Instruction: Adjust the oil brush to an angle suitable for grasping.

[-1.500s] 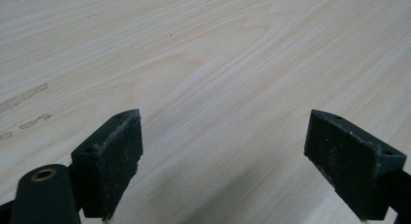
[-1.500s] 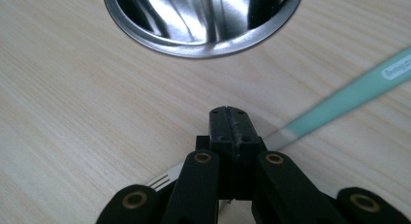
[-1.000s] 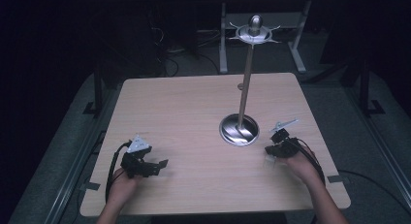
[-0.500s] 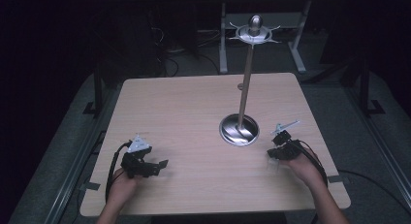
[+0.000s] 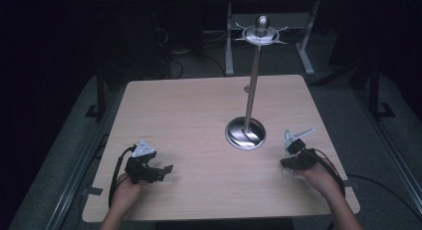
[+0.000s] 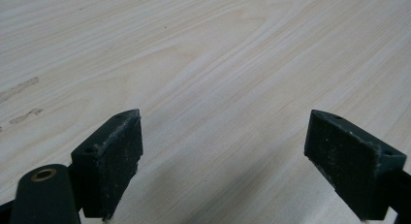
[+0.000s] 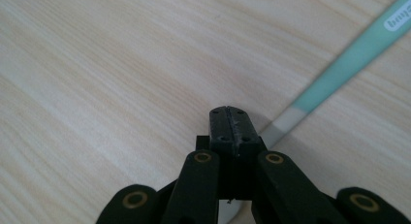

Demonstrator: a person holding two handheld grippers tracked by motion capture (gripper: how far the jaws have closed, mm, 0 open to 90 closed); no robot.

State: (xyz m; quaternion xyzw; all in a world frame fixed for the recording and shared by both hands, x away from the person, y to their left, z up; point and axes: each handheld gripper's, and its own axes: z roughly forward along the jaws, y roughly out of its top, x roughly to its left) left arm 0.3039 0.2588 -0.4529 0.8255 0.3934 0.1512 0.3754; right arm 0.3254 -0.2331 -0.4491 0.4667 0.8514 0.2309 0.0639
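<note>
A pale teal-handled utensil [image 7: 354,54] runs slantwise over the wood and passes under the tips of my right gripper [image 7: 232,118], whose jaws are shut on its whitish neck. In the high view that gripper [image 5: 288,158] sits at the table's near right, with the utensil [image 5: 287,139] sticking up from it. My left gripper [image 5: 161,171] rests at the near left. Its jaws stand wide open over bare wood in the left gripper view [image 6: 223,151], with nothing between them.
A metal stand rises right of the table's centre: a round shiny base [image 5: 245,133], a thin pole [image 5: 253,85] and a disc with small hooks [image 5: 262,35] on top. The wooden table [image 5: 189,120] has dark floor and frame legs around it.
My right gripper has shifted a little to the right and toward the near edge, carrying the utensil along. The left gripper has stayed where it was.
</note>
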